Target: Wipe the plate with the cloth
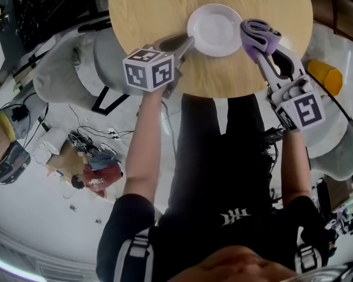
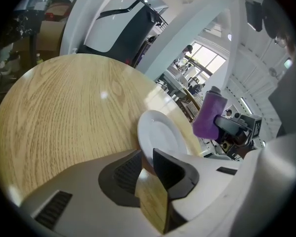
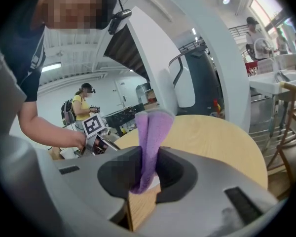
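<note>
The round white plate lies flat on the round light-wood desk, at the upper middle of the head view and near the desk's near edge. Its lower-left rim runs into the left tool. In the left gripper view that rim sits in the narrow gap between the two dark pads, which appear closed on it, so the plate looks pinned at that side. The folded purple cloth is on the opposite side, just off the plate's right rim in the head view. The right tool clamps it, and its loose folds stand up past the jaw tips. From the left gripper view the cloth seems to hang a little above the desk beyond the plate's far rim; no view shows whether it touches the rim. The coming move turns on this: the plate's open face lies to the left of the cloth in the head view, between the two tools. The right tool is the one placed to wipe, and would likely need to carry the cloth leftward and down onto the plate, toward the held rim.
</note>
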`<state>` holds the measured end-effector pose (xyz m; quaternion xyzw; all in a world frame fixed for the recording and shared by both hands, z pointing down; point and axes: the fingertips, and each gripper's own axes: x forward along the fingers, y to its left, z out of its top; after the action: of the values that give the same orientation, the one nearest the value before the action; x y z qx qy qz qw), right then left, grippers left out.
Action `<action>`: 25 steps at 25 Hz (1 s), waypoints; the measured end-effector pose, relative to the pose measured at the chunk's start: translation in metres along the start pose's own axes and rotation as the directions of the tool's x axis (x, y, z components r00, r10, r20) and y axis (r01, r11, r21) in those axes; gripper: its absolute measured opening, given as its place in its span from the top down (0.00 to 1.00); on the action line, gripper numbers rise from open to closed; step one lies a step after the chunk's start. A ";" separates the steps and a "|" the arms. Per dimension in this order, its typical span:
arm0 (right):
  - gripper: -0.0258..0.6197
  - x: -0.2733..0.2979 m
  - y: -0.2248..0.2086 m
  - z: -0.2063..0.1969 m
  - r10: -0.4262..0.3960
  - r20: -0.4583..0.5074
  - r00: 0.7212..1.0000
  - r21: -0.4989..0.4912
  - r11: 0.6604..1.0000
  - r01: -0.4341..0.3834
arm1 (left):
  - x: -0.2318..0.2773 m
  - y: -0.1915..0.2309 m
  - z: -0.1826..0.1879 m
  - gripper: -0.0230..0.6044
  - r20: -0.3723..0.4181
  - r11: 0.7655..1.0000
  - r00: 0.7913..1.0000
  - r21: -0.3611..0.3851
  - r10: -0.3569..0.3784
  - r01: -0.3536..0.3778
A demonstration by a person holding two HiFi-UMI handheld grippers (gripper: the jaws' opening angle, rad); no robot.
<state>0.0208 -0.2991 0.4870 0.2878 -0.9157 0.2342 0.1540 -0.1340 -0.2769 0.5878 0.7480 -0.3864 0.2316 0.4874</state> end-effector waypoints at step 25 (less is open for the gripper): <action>0.84 0.118 0.047 -0.007 0.136 -0.120 0.983 0.045 0.990 -0.131 | -0.001 -0.004 0.001 0.88 0.028 0.996 1.000 -0.086 -0.001 0.004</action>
<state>-0.0988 -0.3152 0.5265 0.2135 -0.9173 0.2780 0.1889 -0.1316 -0.2764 0.5844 0.7300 -0.4018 0.2037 0.5139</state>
